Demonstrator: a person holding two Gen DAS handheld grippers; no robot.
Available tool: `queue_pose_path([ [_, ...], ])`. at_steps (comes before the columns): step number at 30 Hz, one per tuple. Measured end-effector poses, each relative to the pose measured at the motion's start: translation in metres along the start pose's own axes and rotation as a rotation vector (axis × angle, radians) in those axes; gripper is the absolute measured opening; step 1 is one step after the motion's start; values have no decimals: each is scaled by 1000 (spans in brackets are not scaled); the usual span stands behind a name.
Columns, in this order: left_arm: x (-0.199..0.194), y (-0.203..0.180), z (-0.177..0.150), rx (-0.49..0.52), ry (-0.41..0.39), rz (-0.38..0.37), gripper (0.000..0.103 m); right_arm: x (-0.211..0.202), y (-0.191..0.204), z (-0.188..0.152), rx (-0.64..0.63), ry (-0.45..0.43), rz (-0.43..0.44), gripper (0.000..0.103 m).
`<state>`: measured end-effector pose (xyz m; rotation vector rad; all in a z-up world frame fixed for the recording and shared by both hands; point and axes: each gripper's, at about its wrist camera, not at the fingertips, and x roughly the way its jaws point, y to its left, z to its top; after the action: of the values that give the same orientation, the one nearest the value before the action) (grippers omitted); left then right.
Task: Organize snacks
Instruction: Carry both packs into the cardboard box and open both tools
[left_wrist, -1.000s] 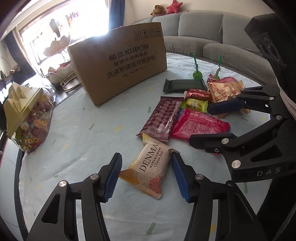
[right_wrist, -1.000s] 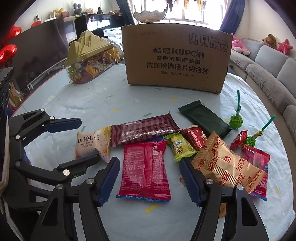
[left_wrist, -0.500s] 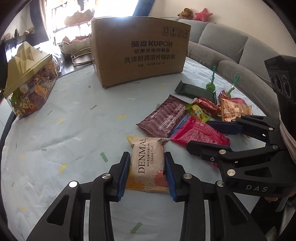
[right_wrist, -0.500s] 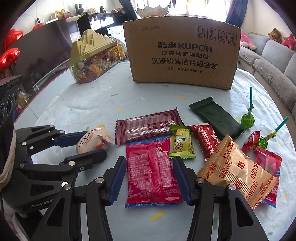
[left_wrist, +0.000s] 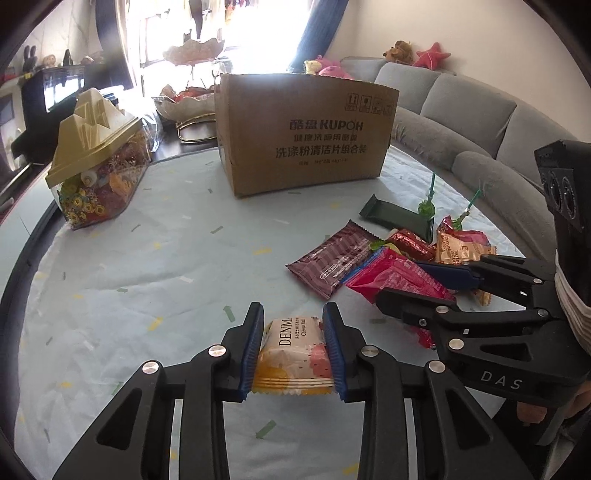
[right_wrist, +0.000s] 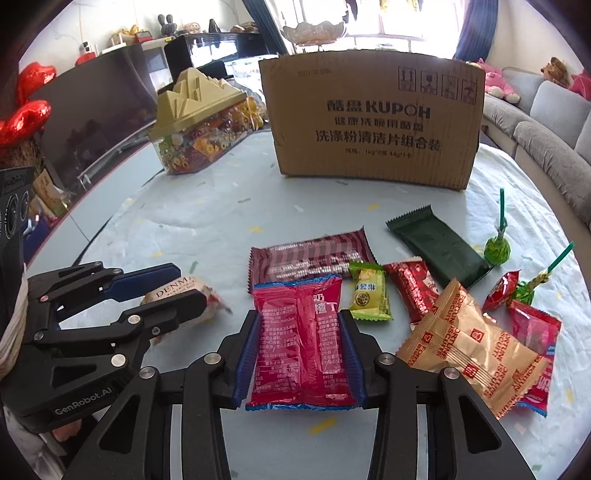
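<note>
My left gripper (left_wrist: 293, 314) is shut on the white DENMAS cheese ball packet (left_wrist: 293, 349), held between its blue pads; it also shows in the right wrist view (right_wrist: 181, 295). My right gripper (right_wrist: 299, 317) is shut on the pink-red packet (right_wrist: 303, 339), its blue pads pressed against both long edges; the packet also shows in the left wrist view (left_wrist: 395, 277). The brown KUPOH cardboard box (right_wrist: 373, 118) stands at the back of the table. Other snacks lie to the right: a maroon wafer bar (right_wrist: 310, 254), a dark green bar (right_wrist: 439, 247), a gold Fortune Biscuits bag (right_wrist: 472, 347).
A clear candy box with a gold lid (left_wrist: 99, 162) stands at the back left. Two green lollipops (right_wrist: 496, 247), a yellow-green candy (right_wrist: 369, 295) and small red packets (right_wrist: 413, 288) lie among the snacks. A grey sofa (left_wrist: 469, 122) curves behind the round table (left_wrist: 129, 266).
My left gripper closed on the DENMAS packet and swung left with it. My right gripper moved forward over the pink-red packet and closed on it.
</note>
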<state>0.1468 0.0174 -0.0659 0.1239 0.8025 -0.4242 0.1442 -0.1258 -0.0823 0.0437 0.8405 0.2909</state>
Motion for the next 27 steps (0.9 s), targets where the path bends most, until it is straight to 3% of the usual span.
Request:
queue_pose_path([
  [1,2,1,-2,-4,9,-3,12,-3,1,0,-6,-8,-1,43],
  [5,10,3,-9,-11,30,15,11,-9,4,-1,-12,-17,-12,43],
  [6,8,4,-9,-13,29,23,21,-9,5,-2,-13,-14,-16,43],
  [7,5,4,-9,-23,27,18,39,-9,6,-3,-15,-9,-19,43],
  [9,-2,2,-10,-24,23,14,58,-9,6,-5,-7,-1,-5,43],
  [11,-7,-1,-14,-6,22,32,62,-11,6,-6,-5,0,6,43],
  [16,1,-3,-24,8,74,4,58,-13,10,-10,-15,4,24,43],
  [22,13,-3,-25,-5,107,-18,35,-8,11,-16,-15,30,27,43],
  [27,15,-3,-24,-13,114,-35,34,-7,10,-17,-10,32,31,43],
])
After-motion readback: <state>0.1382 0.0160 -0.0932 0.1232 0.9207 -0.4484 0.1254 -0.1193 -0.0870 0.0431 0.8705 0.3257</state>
